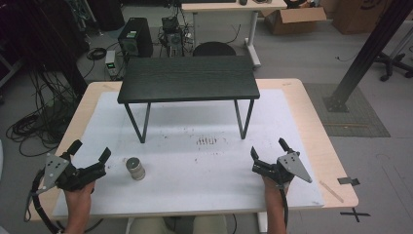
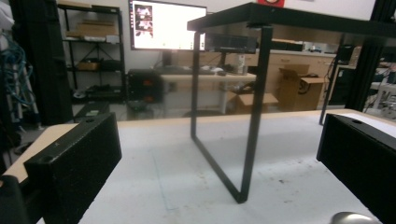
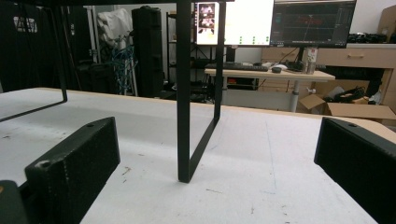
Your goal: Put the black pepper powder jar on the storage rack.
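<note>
1. Nearest the person, the left gripper (image 1: 91,155) rests at the near left of the table (image 1: 311,146) with its jaws spread wide and nothing between them; the hand (image 1: 79,195) holds it from below.
2. Likewise, the right gripper (image 1: 268,150) sits at the near right, jaws wide apart and empty, well away from the left one.
3. Just beside the left gripper, to its right, a small metal can (image 1: 135,168) lies tilted on the white table cover, apart from the jaws; it is silver with a flat round end facing up.
4. Farther off, some dark specks (image 1: 207,141) mark the cover.
5. Beyond that, a low black stand (image 1: 187,78) on thin legs occupies the far middle, with no thing between can and gripper.
</note>
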`<state>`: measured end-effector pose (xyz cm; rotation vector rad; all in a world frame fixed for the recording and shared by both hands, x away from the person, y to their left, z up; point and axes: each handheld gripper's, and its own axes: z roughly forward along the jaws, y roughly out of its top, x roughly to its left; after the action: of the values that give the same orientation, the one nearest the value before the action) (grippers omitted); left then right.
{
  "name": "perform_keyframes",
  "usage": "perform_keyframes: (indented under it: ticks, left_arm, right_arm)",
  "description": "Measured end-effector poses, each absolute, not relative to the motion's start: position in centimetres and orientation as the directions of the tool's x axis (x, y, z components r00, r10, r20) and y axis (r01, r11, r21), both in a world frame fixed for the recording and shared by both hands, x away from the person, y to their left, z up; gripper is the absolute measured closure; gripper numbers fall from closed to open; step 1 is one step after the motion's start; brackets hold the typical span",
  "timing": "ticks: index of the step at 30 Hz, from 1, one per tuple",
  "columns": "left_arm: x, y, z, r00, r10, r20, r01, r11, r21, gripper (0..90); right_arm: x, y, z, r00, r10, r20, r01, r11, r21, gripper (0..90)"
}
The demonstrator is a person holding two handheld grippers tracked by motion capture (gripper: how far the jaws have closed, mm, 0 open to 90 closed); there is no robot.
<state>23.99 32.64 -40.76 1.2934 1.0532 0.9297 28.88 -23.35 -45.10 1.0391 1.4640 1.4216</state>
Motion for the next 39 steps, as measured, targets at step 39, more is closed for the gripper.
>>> perform_keyframes:
  ticks: [39]
  left_arm:
    - [21.3,26.9,-41.3,0.401,0.915,-0.04,0.08,0.008,0.997,0.2]
  right_arm:
    - [28.9,-23.3,-45.1,-0.317,0.948,-0.017,0.015,0.023,1.0,0.0]
